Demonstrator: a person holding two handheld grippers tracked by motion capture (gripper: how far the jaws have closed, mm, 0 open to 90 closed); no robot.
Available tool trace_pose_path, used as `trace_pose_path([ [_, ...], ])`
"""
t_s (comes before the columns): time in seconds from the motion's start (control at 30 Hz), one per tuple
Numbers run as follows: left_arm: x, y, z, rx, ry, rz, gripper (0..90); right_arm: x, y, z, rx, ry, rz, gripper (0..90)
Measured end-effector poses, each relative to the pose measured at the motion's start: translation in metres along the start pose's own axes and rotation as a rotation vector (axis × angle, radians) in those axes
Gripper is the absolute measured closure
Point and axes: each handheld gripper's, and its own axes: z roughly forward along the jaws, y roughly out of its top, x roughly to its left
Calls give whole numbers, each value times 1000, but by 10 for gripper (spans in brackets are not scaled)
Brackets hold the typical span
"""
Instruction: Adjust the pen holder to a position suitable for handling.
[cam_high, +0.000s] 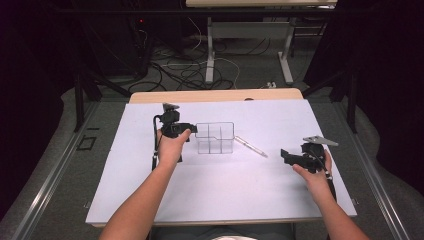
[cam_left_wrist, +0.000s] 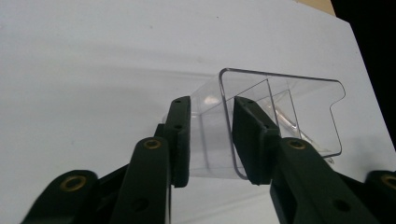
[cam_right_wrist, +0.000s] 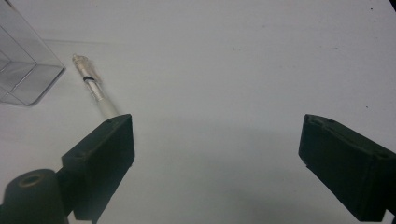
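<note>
Clear plastic organizer (cam_high: 215, 137) is sitting mid-table on white sheet (cam_high: 225, 195), left gripper (cam_high: 191, 131) at its left wall, pen (cam_high: 251, 146) lying just right. Left gripper view: jaws straddling organizer's wall, slightly apart, not visibly pressing. Right gripper view: right gripper (cam_right_wrist: 217, 154) is gaping wide, empty, pen (cam_right_wrist: 95, 86) lying ahead.

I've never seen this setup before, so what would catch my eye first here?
The clear plastic organizer with its compartments, mid-table on the white sheet. The left gripper straddles its wall, jaws slightly apart. Beside the organizer's right side lies a pen, and further right the right gripper waits wide open over bare sheet.
</note>
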Motion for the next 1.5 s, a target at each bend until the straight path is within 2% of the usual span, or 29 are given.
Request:
trace_pose_path([
  [0.1,6,-1,-4,-22,-10,26,590,0,0,1,3,0,2,100],
  [0.17,8,-4,-7,-49,10,55,565,1,0,1,4,5,15,101],
  [0.37,17,-9,-13,-64,23,83,515,4,-1,2,12,12,9,102],
  [0.6,29,-20,-23,-106,24,122,452,6,-1,3,16,15,15,105],
  [0.63,33,-23,-26,-115,29,150,438,6,-1,3,13,16,11,105],
  [0.73,37,-26,-28,-122,26,171,401,7,0,2,12,18,3,105],
  [1.03,53,-44,-37,-183,41,229,358,7,-1,4,24,17,-16,114],
  [1.2,57,-54,-41,-172,35,269,336,9,1,3,17,25,-36,126],
  [1.23,57,-57,-41,-190,43,273,328,9,1,3,21,29,-40,127],
  [1.27,56,-59,-42,-197,48,305,308,9,1,4,20,34,-50,129],
  [1.33,54,-63,-43,-184,100,398,272,11,2,4,22,42,-70,142],
  [1.37,53,-64,-43,-184,109,421,237,12,3,5,20,43,-83,143],
  [1.43,52,-67,-42,-194,111,441,205,14,4,5,19,54,-92,144],
  [1.5,52,-70,-41,-203,87,450,156,16,7,7,26,68,-112,148],
])
